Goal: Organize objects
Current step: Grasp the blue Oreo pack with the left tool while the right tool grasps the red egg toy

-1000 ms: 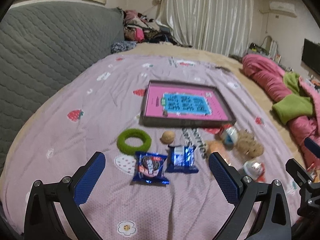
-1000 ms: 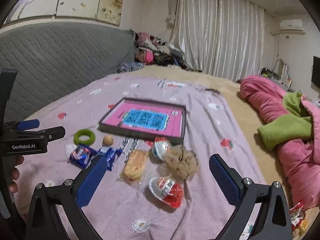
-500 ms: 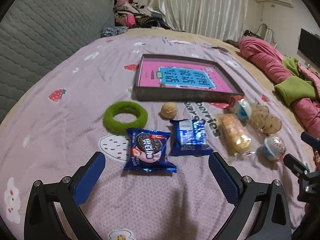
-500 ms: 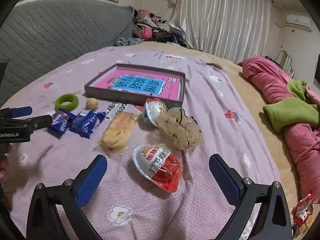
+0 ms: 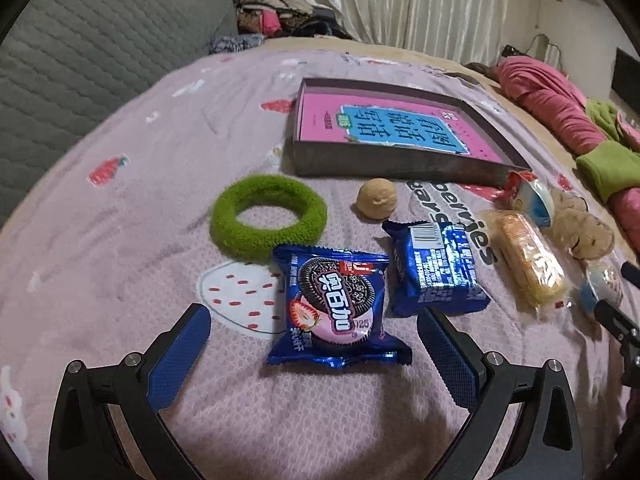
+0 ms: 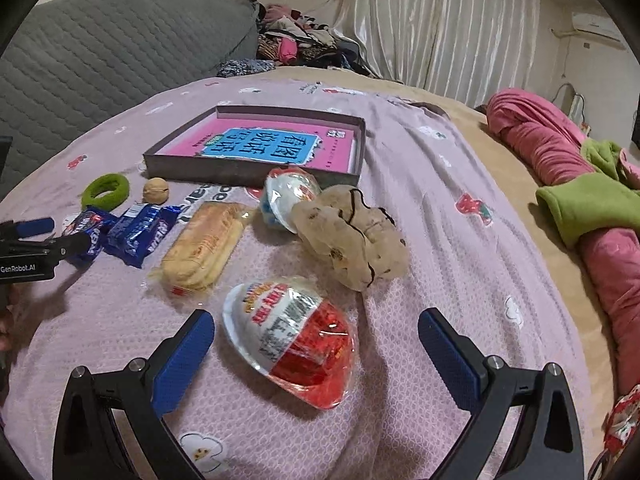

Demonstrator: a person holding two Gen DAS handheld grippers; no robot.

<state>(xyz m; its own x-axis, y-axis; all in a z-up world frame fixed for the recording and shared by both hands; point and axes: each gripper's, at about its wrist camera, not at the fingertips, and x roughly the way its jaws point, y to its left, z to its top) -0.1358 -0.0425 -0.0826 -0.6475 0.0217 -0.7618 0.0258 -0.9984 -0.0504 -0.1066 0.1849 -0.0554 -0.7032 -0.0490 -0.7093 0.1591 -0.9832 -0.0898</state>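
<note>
In the left wrist view my left gripper [image 5: 314, 334] is open, low over the bed, its blue pads on either side of a blue Oreo packet [image 5: 336, 304]. Beyond lie a second blue packet [image 5: 436, 268], a green fuzzy ring [image 5: 269, 222], a walnut [image 5: 377, 205] and a wrapped cake [image 5: 528, 264]. A shallow dark box [image 5: 400, 160] holding a pink book sits behind them. In the right wrist view my right gripper [image 6: 316, 338] is open around a red and white egg-shaped toy pack [image 6: 292, 336]. A beige scrunchie [image 6: 352, 236] and a blue egg pack [image 6: 288, 196] lie past it.
Everything lies on a pink strawberry-print bedspread [image 5: 160, 140]. A grey quilted headboard [image 6: 100, 48] runs along the left. Pink and green bedding [image 6: 580, 184] is piled at the right. The left gripper's body [image 6: 28, 254] shows at the left edge of the right wrist view.
Both grippers have come down and forward toward the bed. The Oreo packet now lies between the left pads and the red egg pack between the right pads. No object has moved.
</note>
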